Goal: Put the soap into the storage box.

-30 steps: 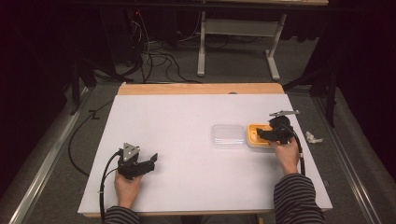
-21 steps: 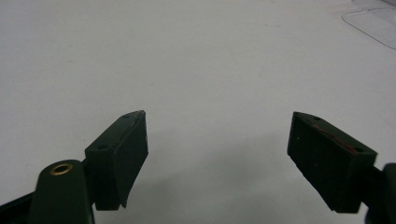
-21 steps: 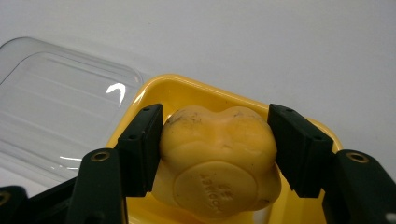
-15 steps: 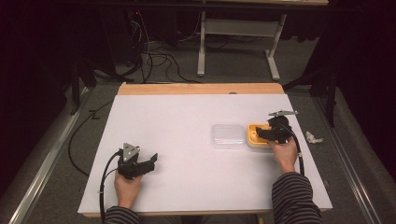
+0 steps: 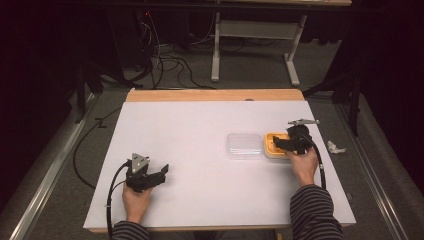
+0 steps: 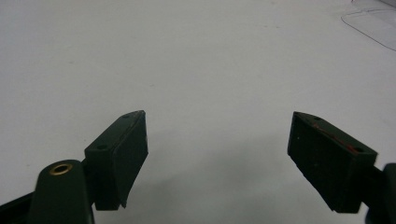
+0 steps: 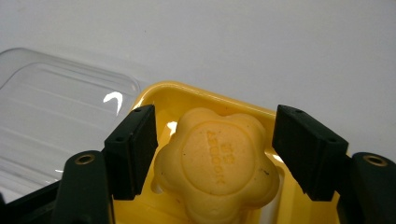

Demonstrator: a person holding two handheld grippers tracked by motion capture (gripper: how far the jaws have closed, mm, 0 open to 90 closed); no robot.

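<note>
At the near left, the left gripper (image 5: 161,173) rests on the white table (image 5: 200,125), jaws wide apart and empty. Right of centre lies a clear lid (image 5: 244,145), already off. Beside it, the right gripper (image 7: 212,147) straddles a flower-shaped cake (image 7: 219,161) in the yellow tray (image 7: 187,95), jaws spread, not yet gripping; lifting it out probably remains.

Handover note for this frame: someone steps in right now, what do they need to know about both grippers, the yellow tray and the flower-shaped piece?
Left gripper: open, holding nothing, low over bare white table at the near left.
Right gripper: open, jaws on either side of the flower-shaped piece, not closed on it.
Things: piece sits in the yellow tray; clear lid lies off, beside the tray.
Done: lid is off.
Left, probably: close on the piece and lift it out.
</note>
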